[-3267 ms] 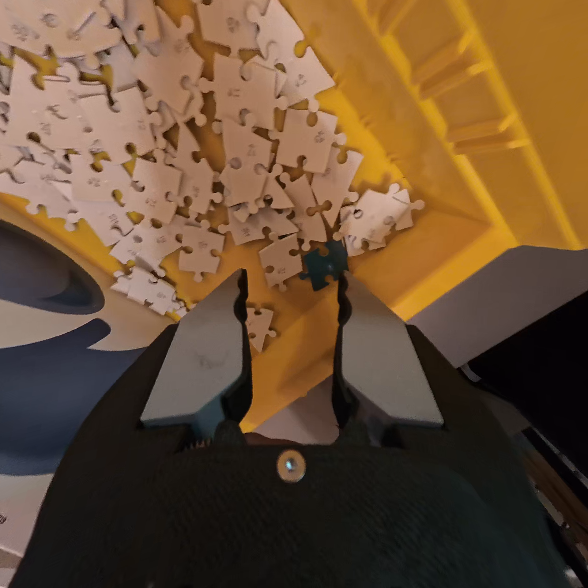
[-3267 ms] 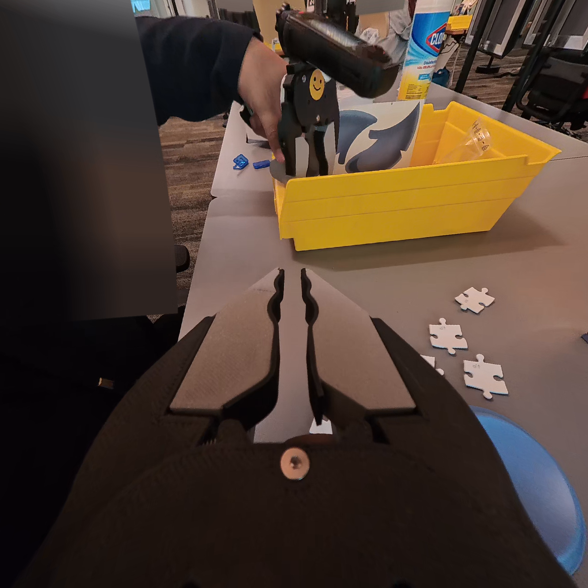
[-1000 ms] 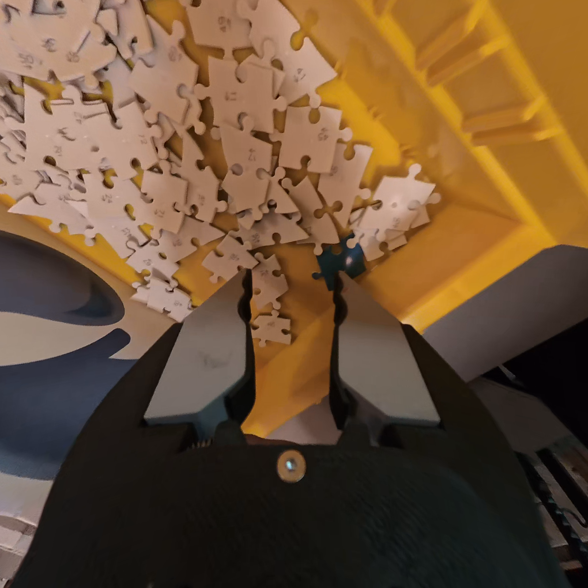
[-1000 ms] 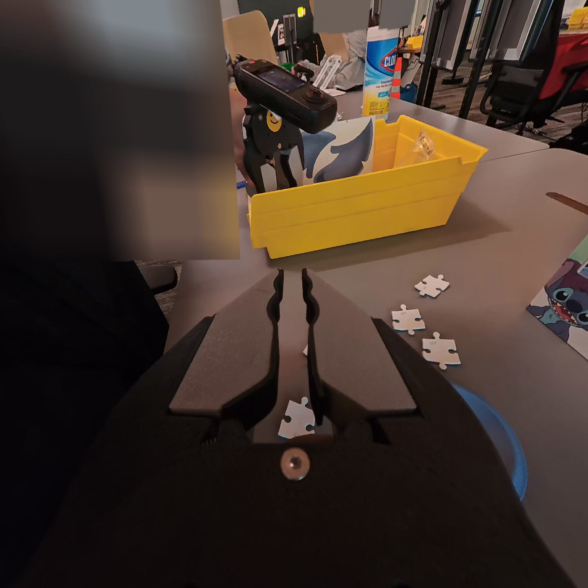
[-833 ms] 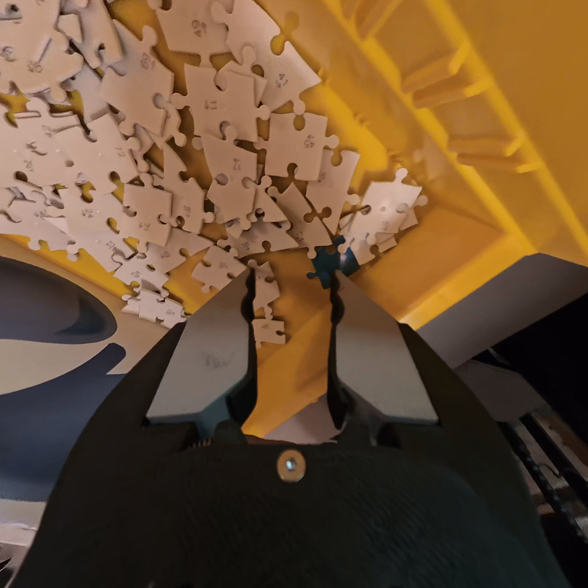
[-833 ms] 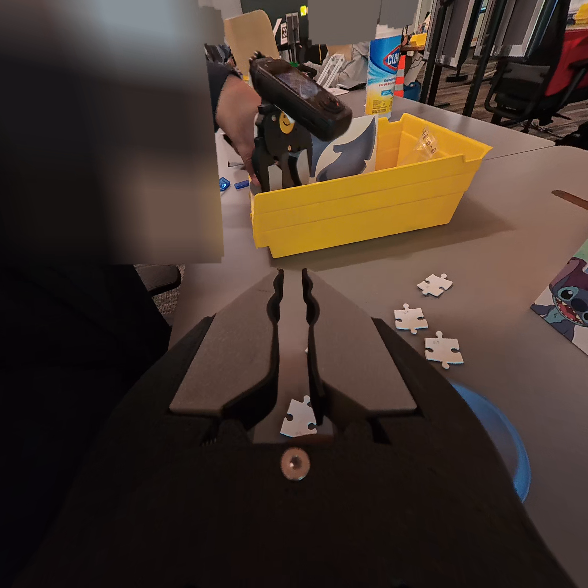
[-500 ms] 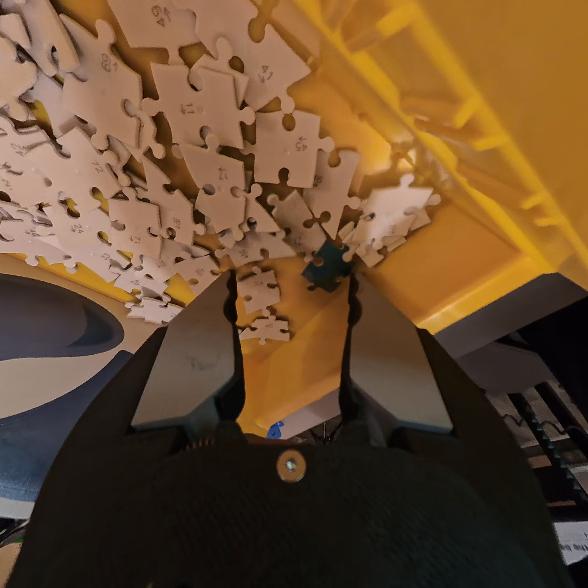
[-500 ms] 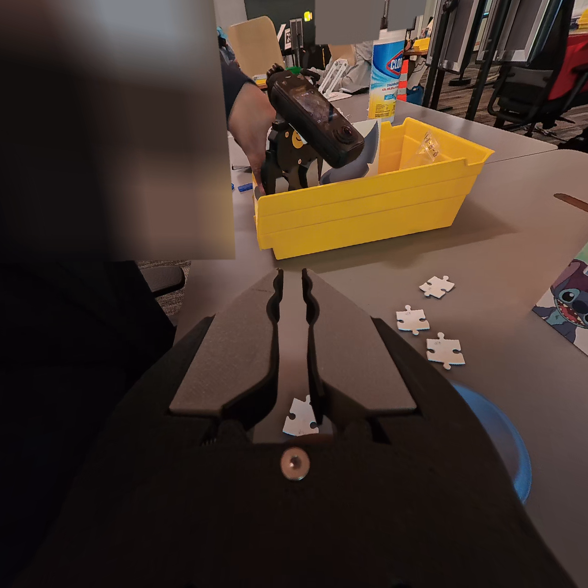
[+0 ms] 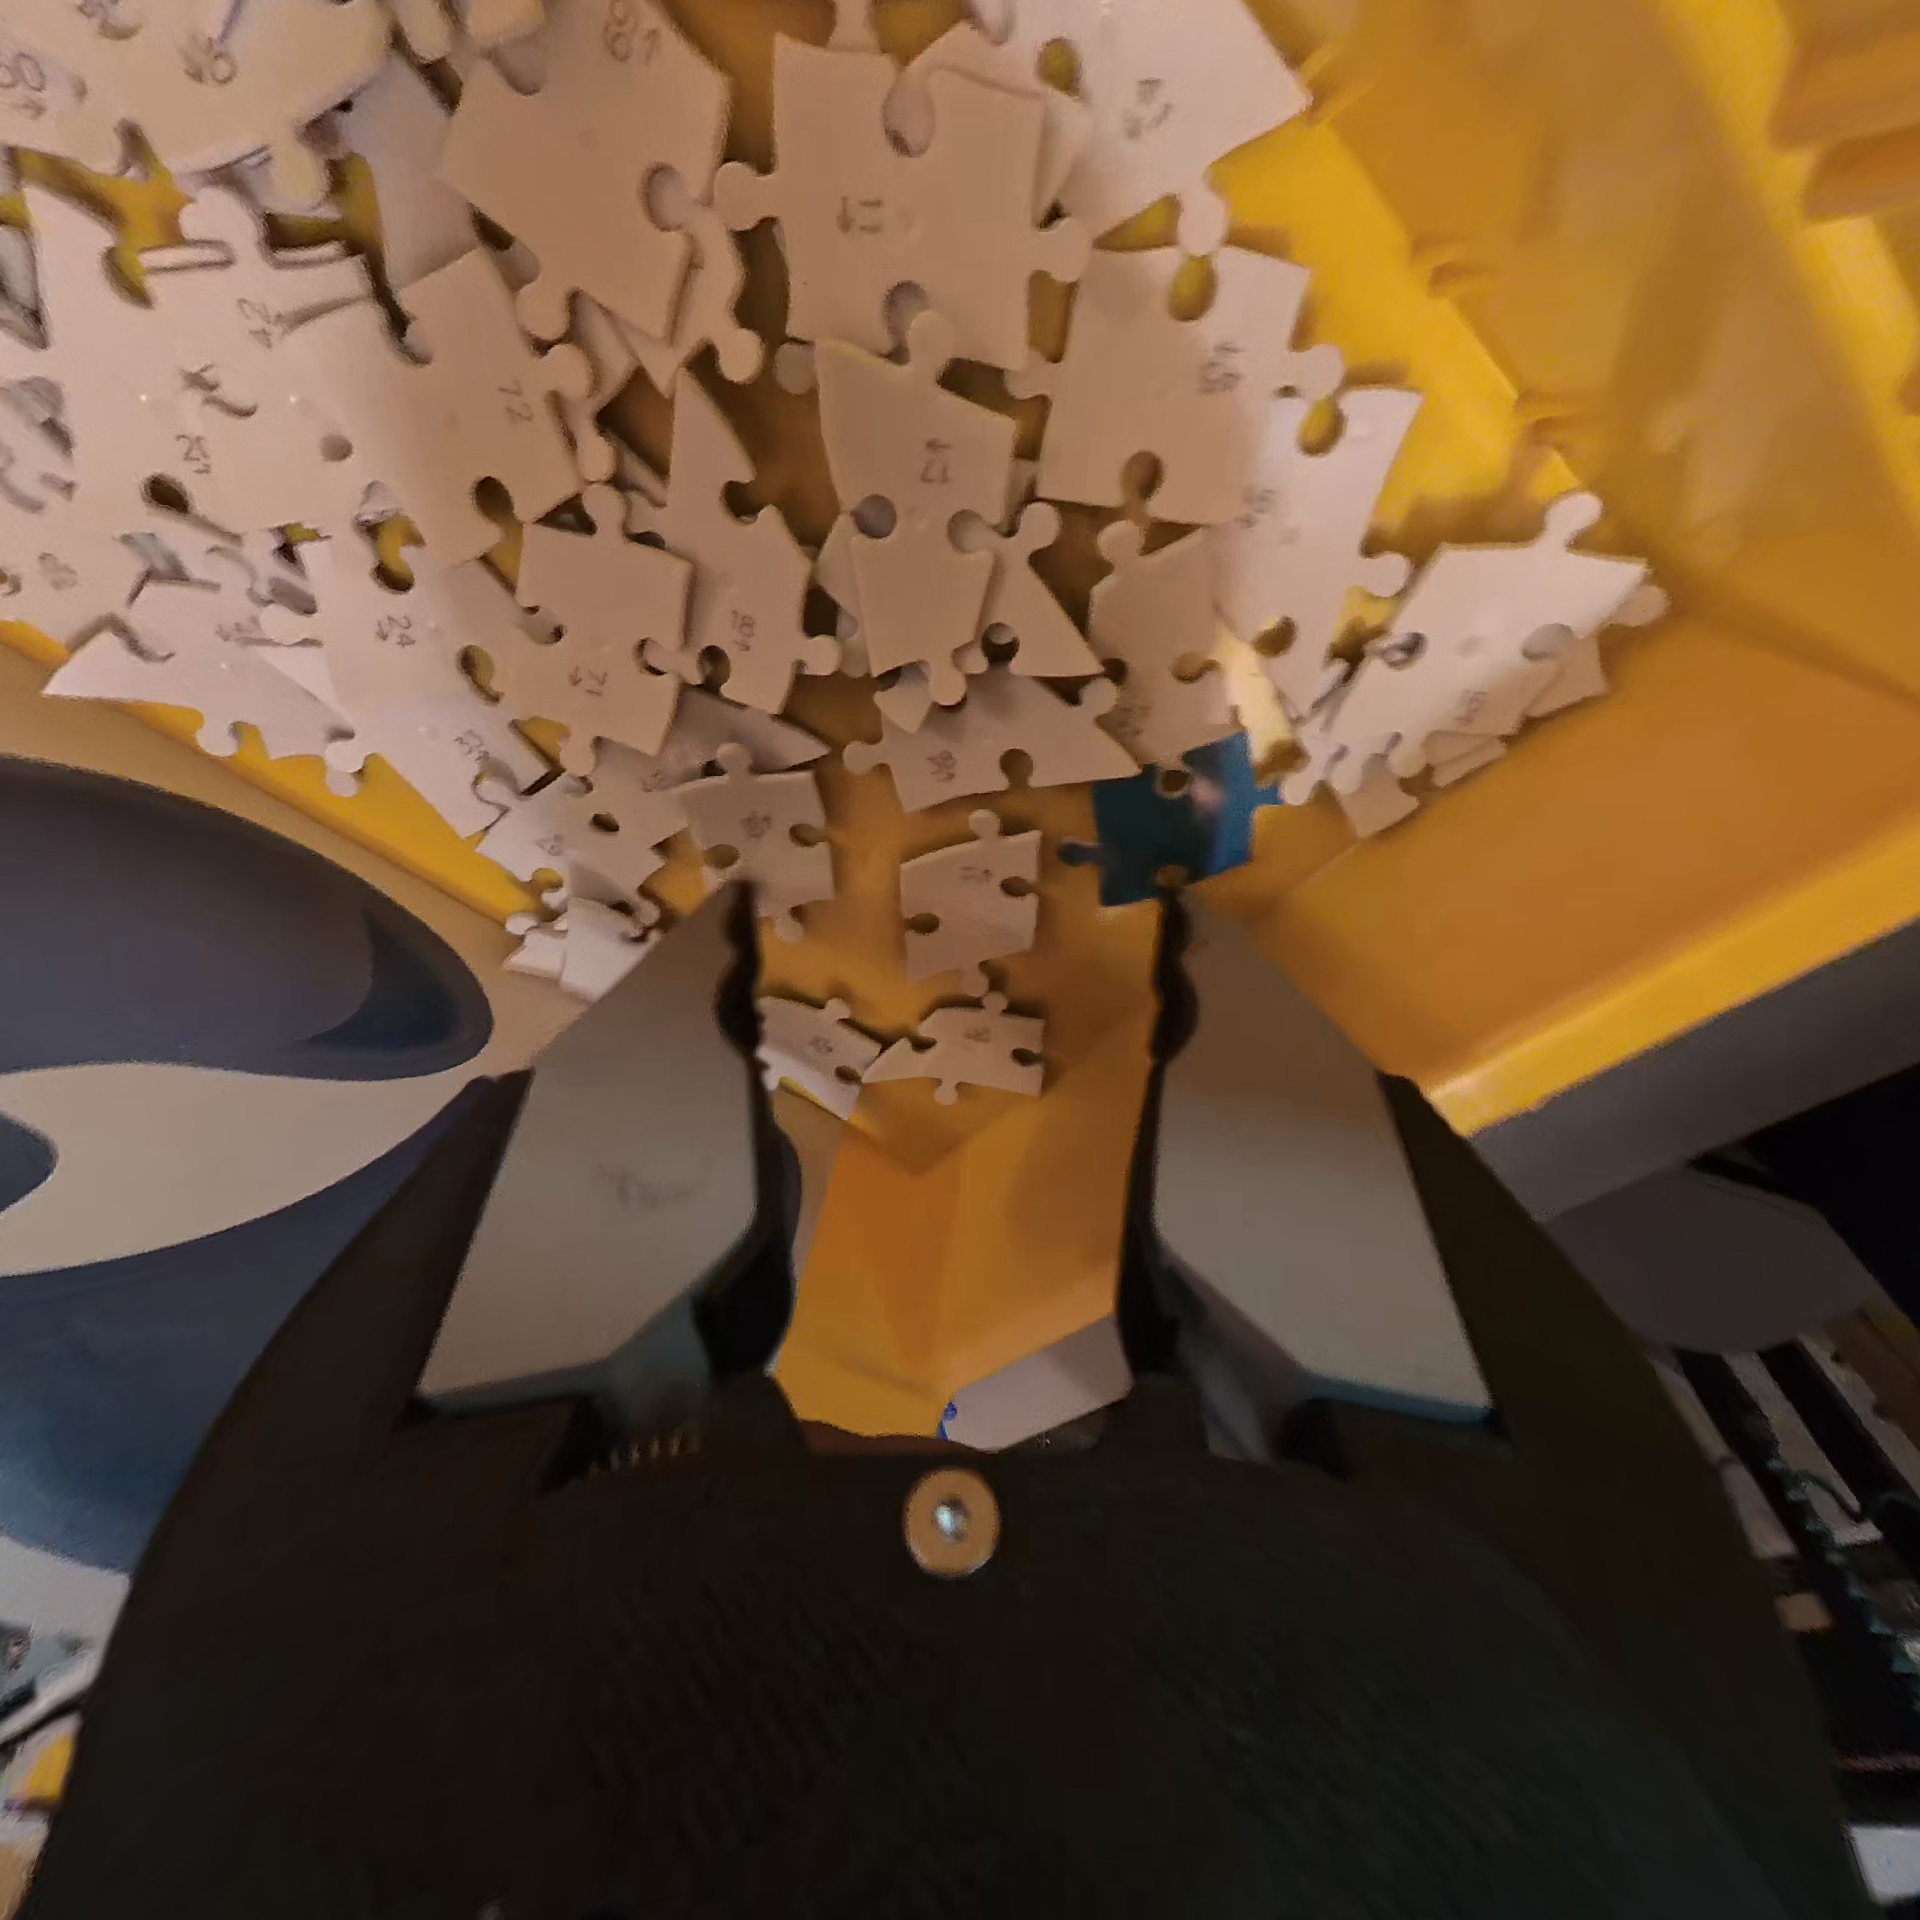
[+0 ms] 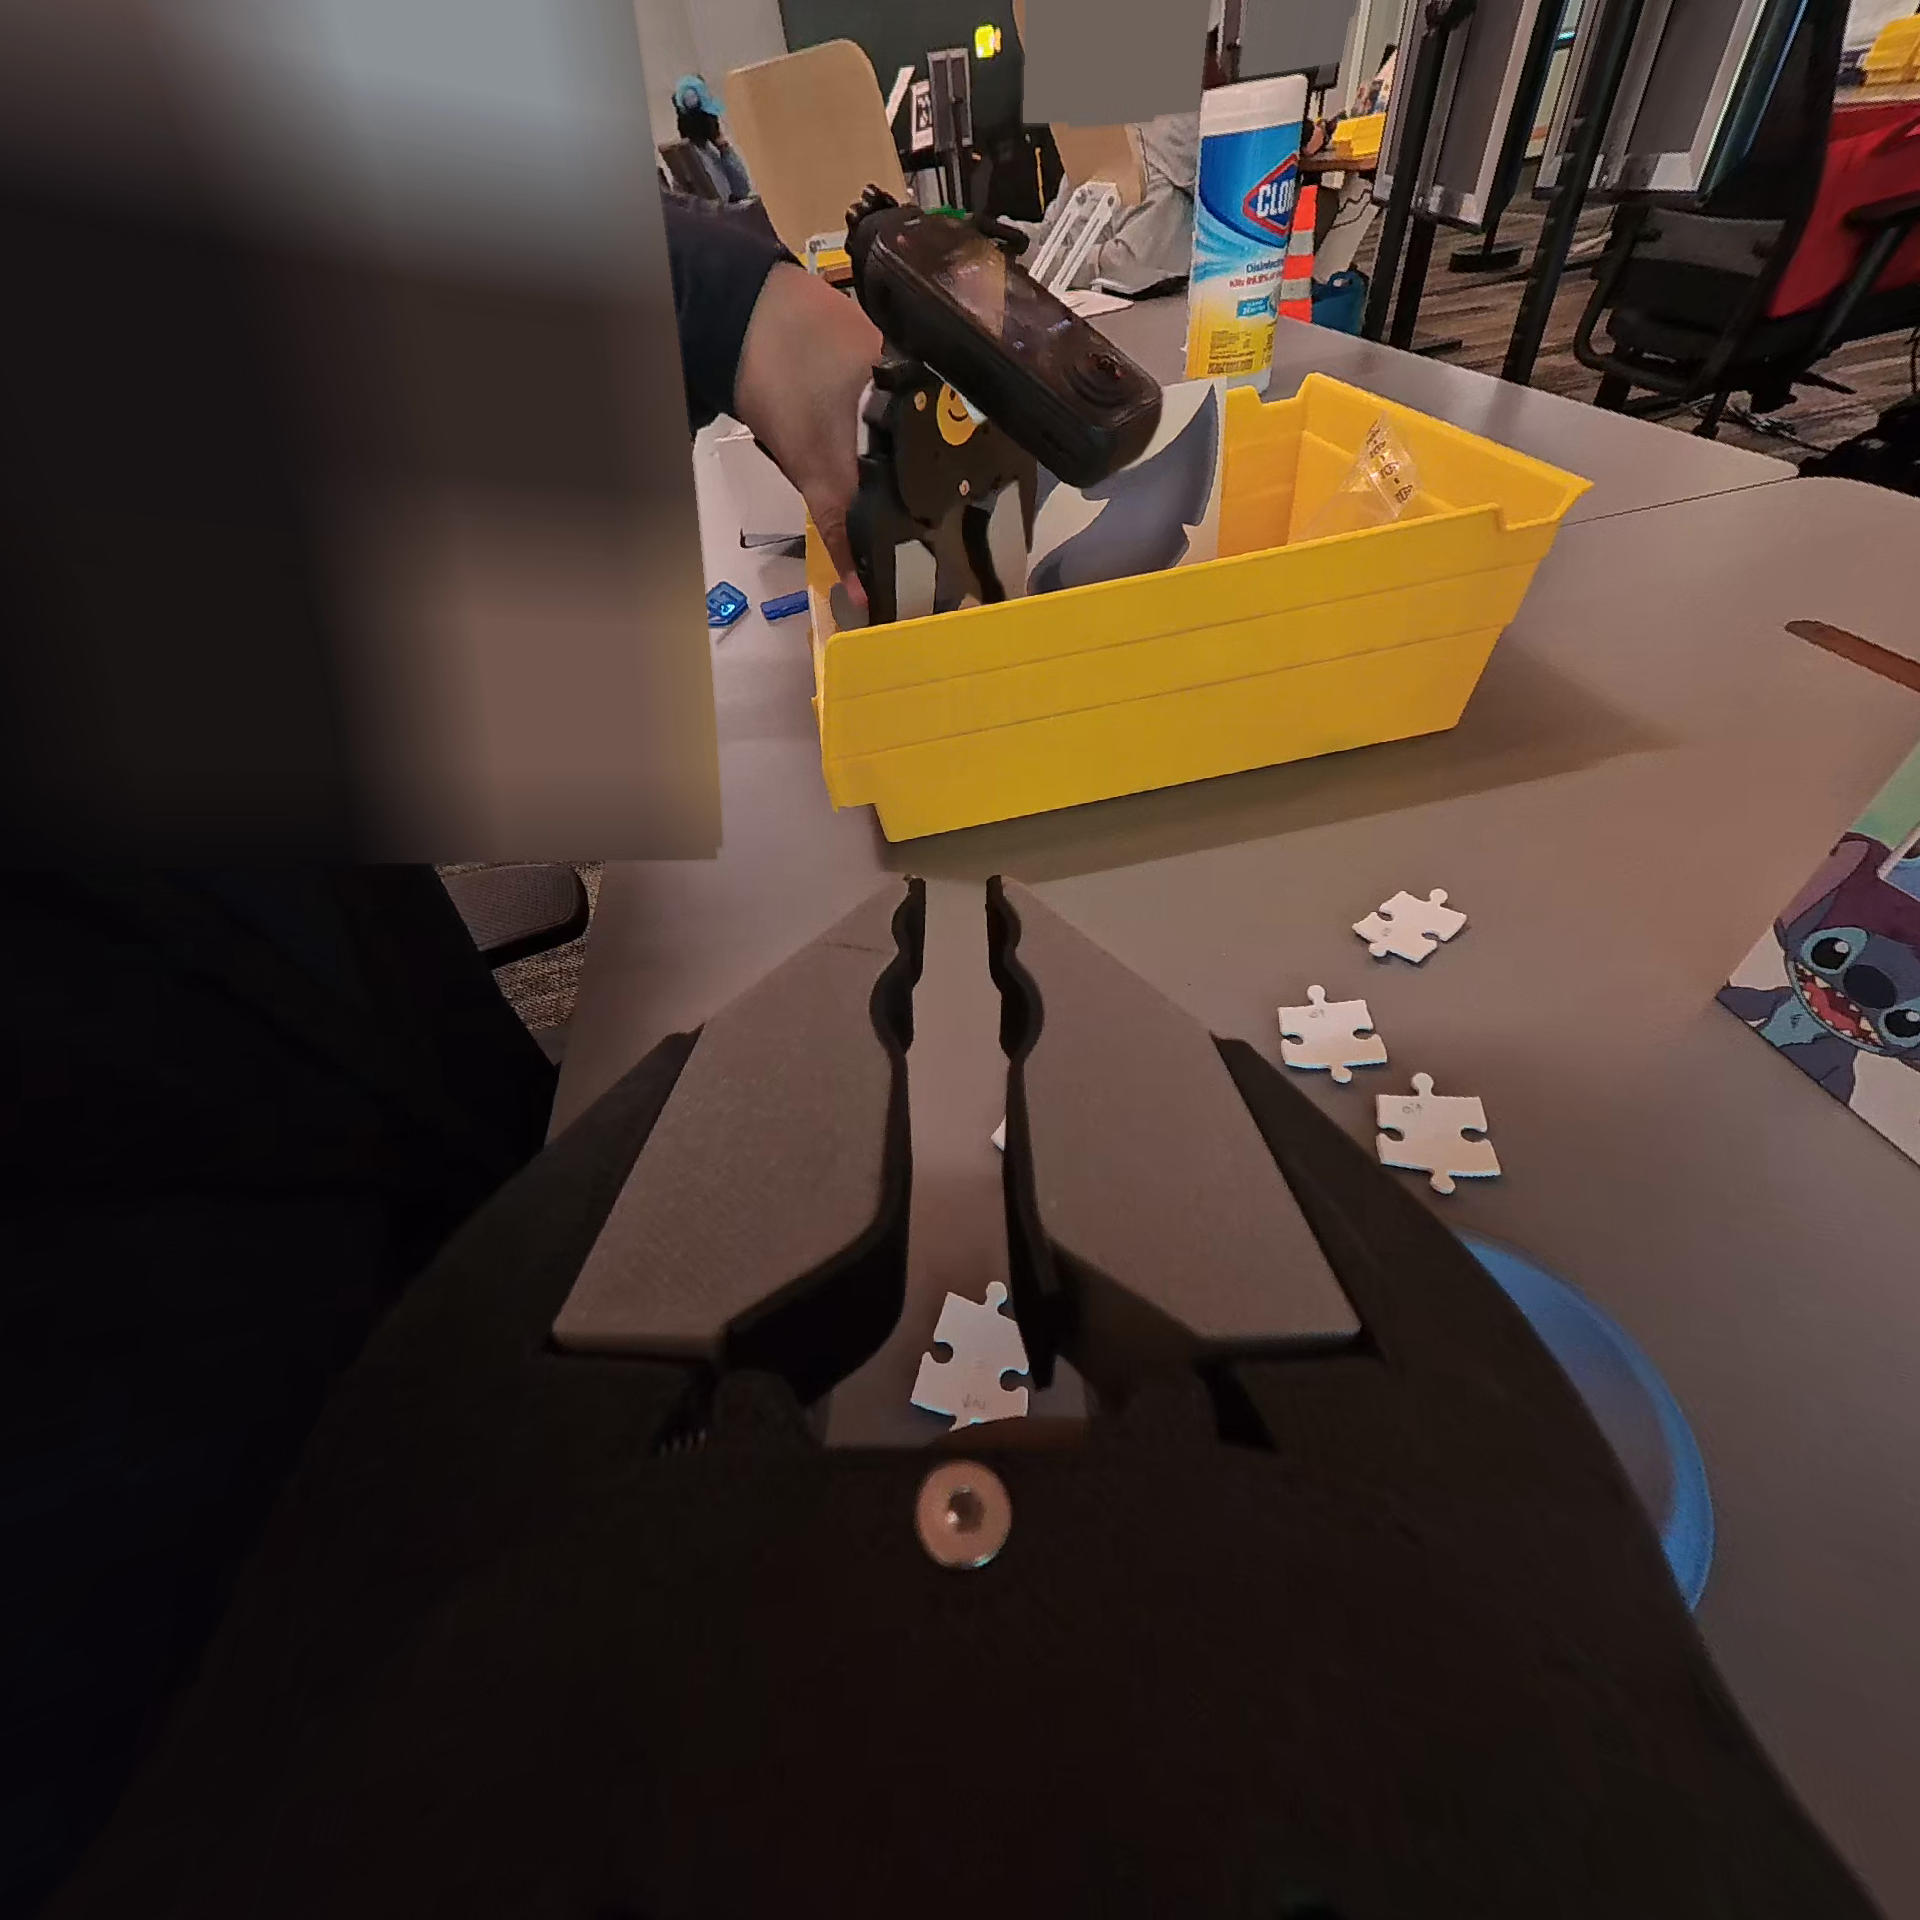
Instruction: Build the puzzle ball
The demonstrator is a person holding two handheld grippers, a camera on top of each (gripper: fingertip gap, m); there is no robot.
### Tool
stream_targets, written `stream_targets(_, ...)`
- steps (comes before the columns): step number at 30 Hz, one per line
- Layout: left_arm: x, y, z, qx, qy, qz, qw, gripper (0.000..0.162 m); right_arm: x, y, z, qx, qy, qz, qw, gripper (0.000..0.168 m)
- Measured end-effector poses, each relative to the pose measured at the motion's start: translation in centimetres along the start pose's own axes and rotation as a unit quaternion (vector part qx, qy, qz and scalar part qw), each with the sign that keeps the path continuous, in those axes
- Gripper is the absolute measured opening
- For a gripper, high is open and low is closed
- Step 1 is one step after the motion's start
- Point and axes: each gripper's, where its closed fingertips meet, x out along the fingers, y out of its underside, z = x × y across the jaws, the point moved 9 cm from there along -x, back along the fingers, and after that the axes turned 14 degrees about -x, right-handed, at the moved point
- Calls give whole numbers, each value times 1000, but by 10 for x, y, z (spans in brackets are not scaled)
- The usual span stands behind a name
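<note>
Many white puzzle pieces [image 9: 914, 457] lie back-up in a heap inside the yellow bin [image 9: 1558, 914]. One blue piece [image 9: 1179, 831] lies face-up at the heap's near edge. My left gripper [image 9: 958, 909] is open and empty inside the bin, its tips on either side of a single white piece [image 9: 966, 904]. It also shows in the right wrist view [image 10: 935, 499], held by a hand and dipped into the bin [image 10: 1143, 707]. My right gripper [image 10: 953, 894] hovers over the grey table, its jaws almost together with a thin gap, holding nothing.
Loose white pieces [image 10: 1330, 1031] lie on the table to the right, and one [image 10: 971, 1361] lies under my right gripper. A blue round dish [image 10: 1621, 1403] and a cartoon picture sheet [image 10: 1849, 987] lie right. A printed sheet [image 9: 208, 987] stands in the bin. A wipes canister [image 10: 1242, 229] stands behind. Across from one pair of fingers to the other is roughly 30 cm. It is some 20 cm from my right tips to the blue round dish [image 10: 1621, 1403].
My left gripper has opened wider and moved closer to the pieces at the near end of the bin, tilting down. The right gripper has hardly moved.
</note>
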Motion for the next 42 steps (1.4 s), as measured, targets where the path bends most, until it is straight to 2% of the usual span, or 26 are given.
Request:
stream_targets(4, -2, 2, -7, 52, 3, -35, 998, 41, 1, 0, 0, -2, 0, 3, 1000, 8)
stream_targets(7, -3, 5, -13, 52, 22, -35, 998, 53, 1, 0, 0, -1, 0, 2, 1000, 8)
stream_targets(11, -5, 4, -19, 52, 48, -44, 997, 39, 1, 0, 1, -3, 1, 3, 1000, 8)
stream_targets(15, -3, 3, -21, 77, 18, -51, 996, 31, 1, 0, 1, -2, 0, 2, 1000, 8)
stream_targets(25, -4, 0, -28, 122, 8, -57, 991, 28, 1, 0, 1, -3, -1, 2, 1000, 8)
stream_targets(29, -4, -1, -28, 125, 15, -66, 990, 30, 1, 0, 1, -3, -2, 2, 1000, 8)
stream_targets(34, -4, 0, -30, 129, 22, -70, 989, 22, 1, -1, 1, -2, -2, 1, 1000, 8)
stream_targets(42, -4, 2, -30, 125, 23, -76, 989, 19, 1, -1, 2, -3, -2, 2, 1000, 8)
